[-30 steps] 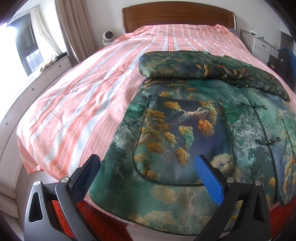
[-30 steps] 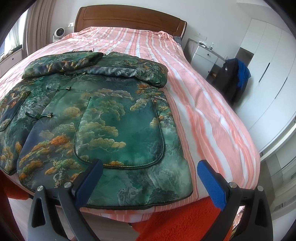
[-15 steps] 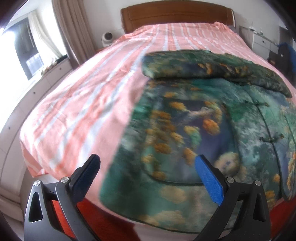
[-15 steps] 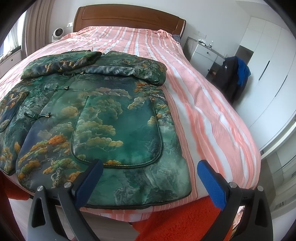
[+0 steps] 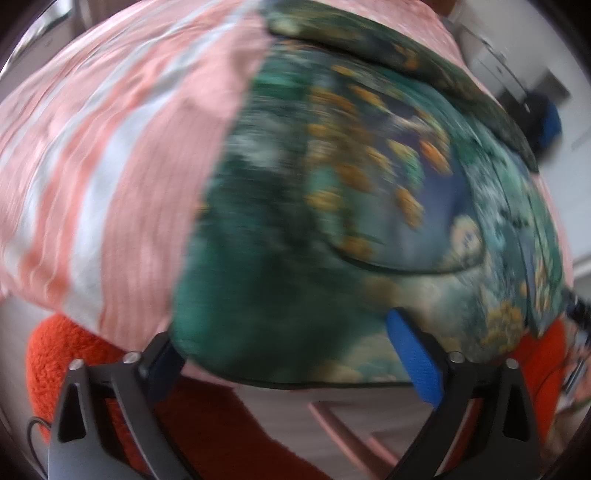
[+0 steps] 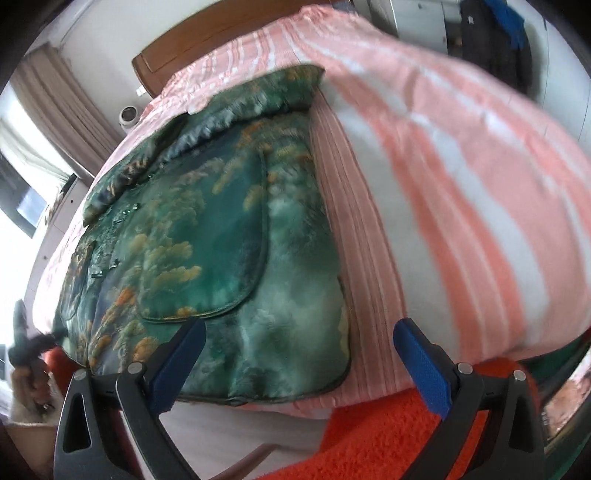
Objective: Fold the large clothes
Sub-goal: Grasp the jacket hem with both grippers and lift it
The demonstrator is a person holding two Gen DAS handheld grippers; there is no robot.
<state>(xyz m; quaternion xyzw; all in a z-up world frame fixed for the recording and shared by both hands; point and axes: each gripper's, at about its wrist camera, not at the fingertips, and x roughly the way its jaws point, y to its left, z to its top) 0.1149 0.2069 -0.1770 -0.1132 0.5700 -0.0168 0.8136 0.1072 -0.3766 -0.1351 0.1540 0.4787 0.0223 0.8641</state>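
Observation:
A large green jacket (image 5: 332,206) with gold and blue tree print lies flat on the bed, sleeves folded across its top, hem at the bed's foot edge. It also shows in the right wrist view (image 6: 221,240). My left gripper (image 5: 284,347) is open, jaws wide, close to the hem's left corner; the left finger sits partly behind the hem edge. My right gripper (image 6: 295,354) is open, jaws either side of the hem's right corner, holding nothing. The left wrist view is motion-blurred.
The bed has a pink and white striped cover (image 5: 110,155) and a wooden headboard (image 6: 221,33). An orange fluffy rug (image 6: 388,435) lies on the floor at the bed's foot. A dark coat (image 6: 491,40) hangs by the white wardrobe.
Both grippers have dropped low and moved in toward the jacket's hem corners at the bed's foot edge. Both views have tilted. Both stay open.

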